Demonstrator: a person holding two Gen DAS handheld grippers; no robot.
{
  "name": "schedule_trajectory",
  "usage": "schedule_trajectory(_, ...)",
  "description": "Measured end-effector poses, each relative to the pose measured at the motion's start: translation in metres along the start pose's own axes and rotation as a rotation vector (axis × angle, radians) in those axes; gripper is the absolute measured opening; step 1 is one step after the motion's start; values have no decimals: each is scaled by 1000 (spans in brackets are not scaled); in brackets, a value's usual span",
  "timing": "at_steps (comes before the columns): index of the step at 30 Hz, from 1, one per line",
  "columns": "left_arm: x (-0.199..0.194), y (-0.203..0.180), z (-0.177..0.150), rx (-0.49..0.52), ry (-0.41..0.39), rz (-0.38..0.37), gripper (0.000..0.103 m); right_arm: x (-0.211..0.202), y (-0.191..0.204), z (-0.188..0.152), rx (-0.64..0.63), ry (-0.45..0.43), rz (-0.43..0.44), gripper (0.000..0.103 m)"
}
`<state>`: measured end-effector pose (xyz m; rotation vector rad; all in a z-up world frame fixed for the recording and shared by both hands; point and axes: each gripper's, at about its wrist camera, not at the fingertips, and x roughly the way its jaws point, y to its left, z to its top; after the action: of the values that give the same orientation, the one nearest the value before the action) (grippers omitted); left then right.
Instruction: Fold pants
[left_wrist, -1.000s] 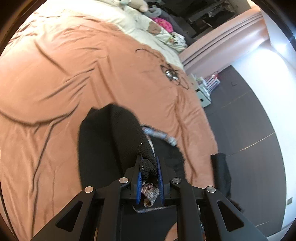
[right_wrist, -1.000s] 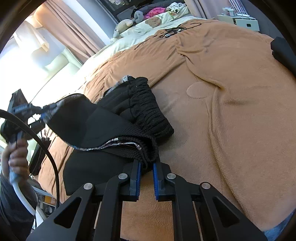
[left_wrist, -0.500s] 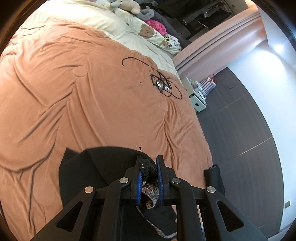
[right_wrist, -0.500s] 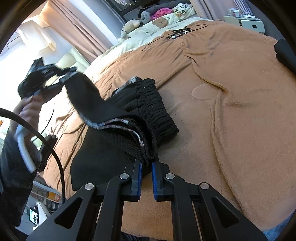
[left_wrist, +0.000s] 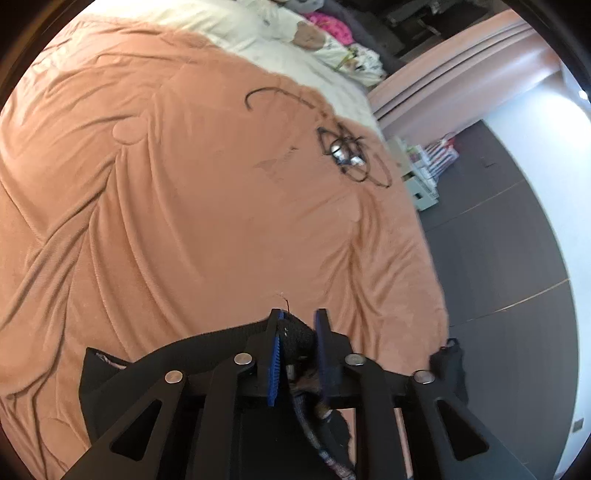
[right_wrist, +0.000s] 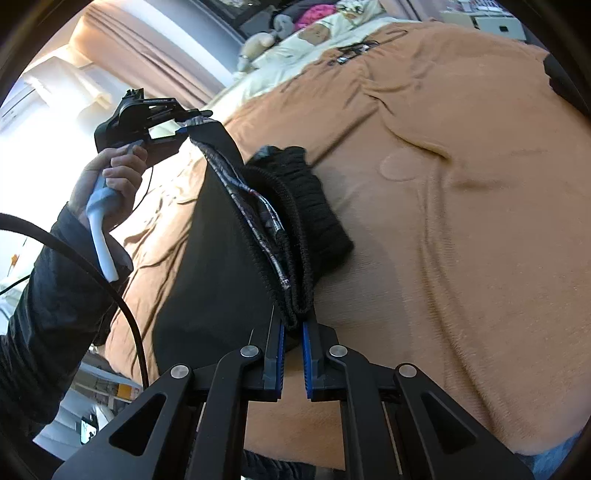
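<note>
Pants (right_wrist: 221, 258) now higher off bedspread (right_wrist: 461, 221)

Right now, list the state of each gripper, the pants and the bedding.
left gripper: shut on the pants, raised.
right gripper: shut on the pants.
black pants: held up between both grippers, partly bunched on the bed.
orange blanket: spread, wrinkled.

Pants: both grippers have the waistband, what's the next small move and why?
Probably carry the left gripper across toward the right gripper and lay its end down. Both are shut on the pants, which hang stretched between them above the blanket, one part bunched, so nothing is folded flat yet.
</note>
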<state>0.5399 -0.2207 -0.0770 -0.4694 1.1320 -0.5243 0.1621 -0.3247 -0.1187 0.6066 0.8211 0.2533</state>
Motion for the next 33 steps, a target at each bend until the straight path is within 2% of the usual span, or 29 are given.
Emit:
schedule_trajectory(2, 2, 0, 1, 11, -12, 15, 56, 2, -3, 2, 15, 8, -1, 6)
schedule_trajectory(4, -1, 1, 0, 22, -31, 17, 71, 5, -5, 4, 28, 20, -7, 9)
schedule_trajectory(6, -4, 4, -2, 30, -37, 27, 72, 9, -6, 6, 40, 23, -15, 16)
schedule_trajectory(9, -8, 14, -9, 30, -23, 40, 72, 11, -9, 7, 66, 24, -19, 36)
schedule_trajectory(17, -31, 47, -41, 22, -9, 77, 72, 14, -14, 8, 94, -18, 39, 36)
schedule_trajectory(18, -34, 50, -45, 21, -8, 80, 72, 14, -16, 6, 91, -21, 41, 35)
schedule_trajectory(21, -45, 60, -61, 22, -2, 89, 72, 16, -16, 4, 73, -26, 50, 9)
schedule_trajectory(33, -79, 104, -126, -20, 19, 129, 72, 3, -7, -5, 64, -52, 61, 6)
